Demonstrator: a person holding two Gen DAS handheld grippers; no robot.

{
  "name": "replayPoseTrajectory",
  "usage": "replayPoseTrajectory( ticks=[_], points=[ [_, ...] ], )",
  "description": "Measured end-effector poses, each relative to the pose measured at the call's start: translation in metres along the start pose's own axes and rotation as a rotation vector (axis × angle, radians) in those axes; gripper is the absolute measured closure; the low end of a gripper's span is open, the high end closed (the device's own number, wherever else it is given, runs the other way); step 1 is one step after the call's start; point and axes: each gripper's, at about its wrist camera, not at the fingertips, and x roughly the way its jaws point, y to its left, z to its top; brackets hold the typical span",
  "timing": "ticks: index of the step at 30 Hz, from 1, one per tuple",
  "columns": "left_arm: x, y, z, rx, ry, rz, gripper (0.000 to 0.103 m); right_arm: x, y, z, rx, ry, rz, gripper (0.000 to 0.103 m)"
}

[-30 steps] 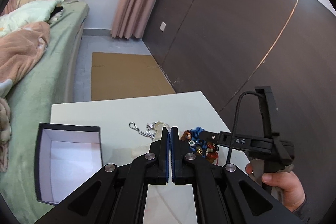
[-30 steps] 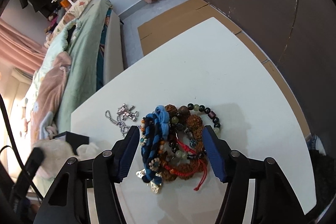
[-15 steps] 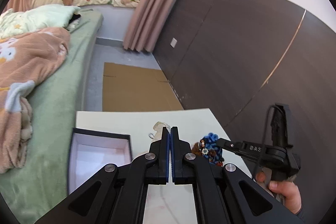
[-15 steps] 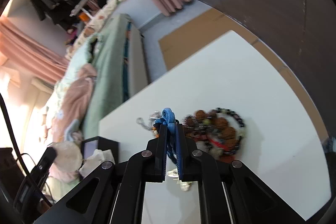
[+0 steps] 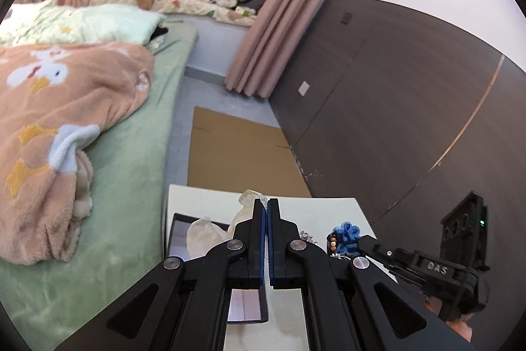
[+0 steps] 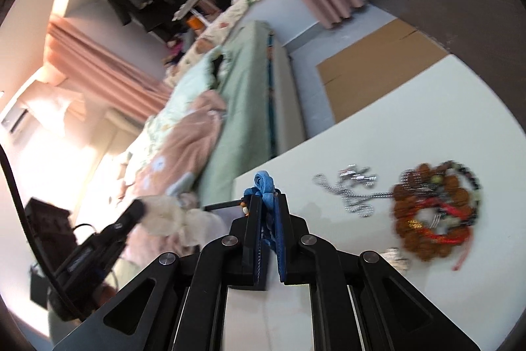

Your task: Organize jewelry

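Observation:
My right gripper (image 6: 267, 199) is shut on a blue braided bracelet (image 6: 264, 185) and holds it above the white table (image 6: 427, 107). From the left wrist the same bracelet (image 5: 345, 239) shows at the right gripper's tip (image 5: 361, 241). A pile of brown, red and dark beaded bracelets (image 6: 434, 213) and a silver chain (image 6: 355, 193) lie on the table to the right. My left gripper (image 5: 265, 202) is shut, and a cream cloth pouch (image 5: 245, 208) hangs from its tips over a black box with a white inside (image 5: 177, 219).
A bed with a green sheet (image 5: 131, 186) and a peach blanket (image 5: 65, 107) runs along the table's left side. Flat cardboard (image 5: 236, 153) lies on the floor beyond the table. A dark panelled wall (image 5: 394, 94) stands to the right, and a pink curtain (image 5: 273, 22) hangs at the back.
My right gripper closed on the blue bracelet, lifted it off the pile and carried it left. The left gripper stayed shut and rose, with the pouch now over the box.

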Motion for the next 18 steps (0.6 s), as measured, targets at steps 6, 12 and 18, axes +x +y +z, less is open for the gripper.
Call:
replayPoseTrajectory(
  ticks=[6,12,18],
  points=[
    [0.014,0.016,0.0,-0.049,0.069,0.054,0.102,0.016,0.025,-0.005,-0.04,0.01,0.08,0.094],
    [0.012,0.03,0.002,-0.079,0.047,0.067,0.002,0.029,0.043,-0.011,-0.077,0.037,0.121,0.094],
    [0.0,0.043,0.01,-0.127,-0.011,0.072,0.0,0.047,0.051,-0.015,-0.075,0.071,0.155,0.094]
  ],
)
